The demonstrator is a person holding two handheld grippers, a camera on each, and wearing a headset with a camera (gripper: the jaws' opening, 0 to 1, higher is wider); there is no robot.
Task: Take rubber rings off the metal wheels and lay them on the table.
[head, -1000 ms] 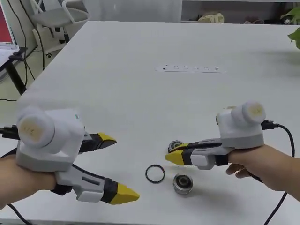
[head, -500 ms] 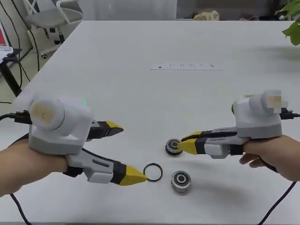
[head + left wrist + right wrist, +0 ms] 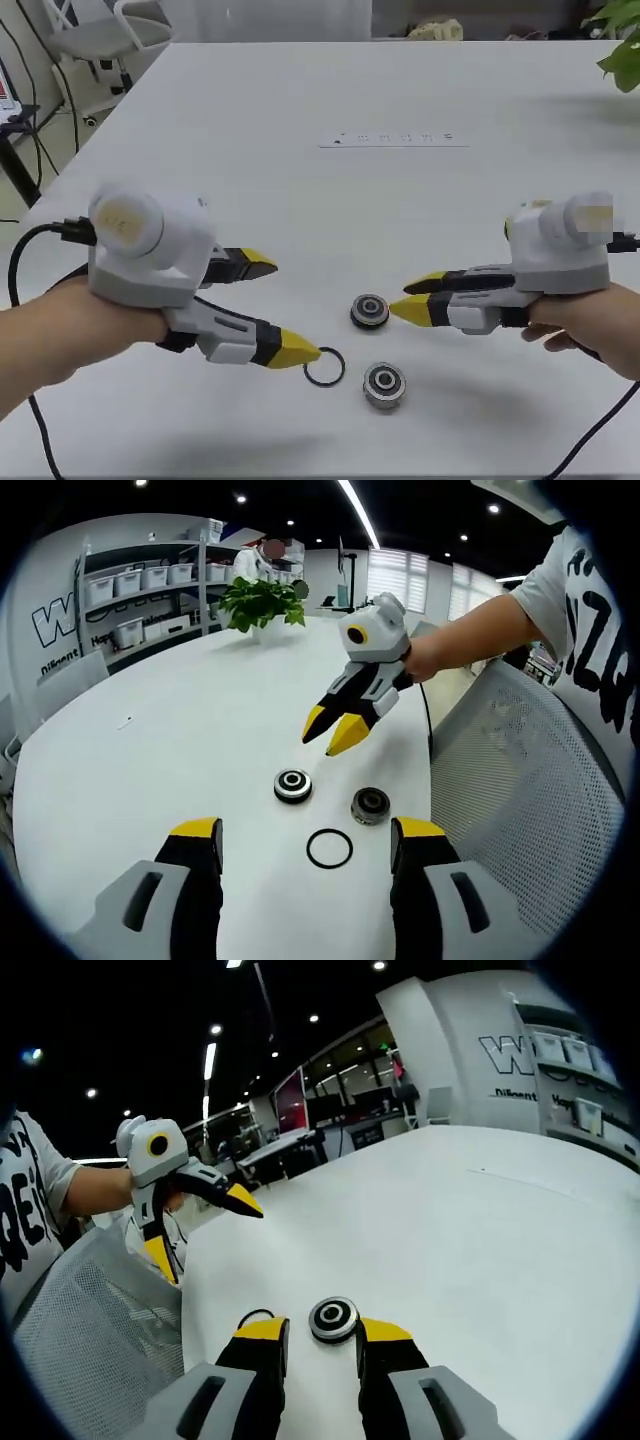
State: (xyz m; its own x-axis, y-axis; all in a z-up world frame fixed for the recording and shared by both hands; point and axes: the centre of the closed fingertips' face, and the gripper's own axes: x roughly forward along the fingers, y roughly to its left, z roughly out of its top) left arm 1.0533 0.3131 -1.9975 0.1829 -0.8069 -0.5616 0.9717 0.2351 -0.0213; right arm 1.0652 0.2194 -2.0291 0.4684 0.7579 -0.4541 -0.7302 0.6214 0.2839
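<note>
Hovering with jaws spread wide and empty, left gripper faces the ring, flat on the table. Two wheels lie bores-up beside it. Right gripper, slightly parted, empty, points at the farther one.

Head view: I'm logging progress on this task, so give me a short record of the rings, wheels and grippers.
loose ring: black rubber, flat on the table
far wheel: dark rim, ring apparently still on
near wheel: bare metal rim
left gripper: open, lower tip at the loose ring
right gripper: open, tips just short of the far wheel
</note>
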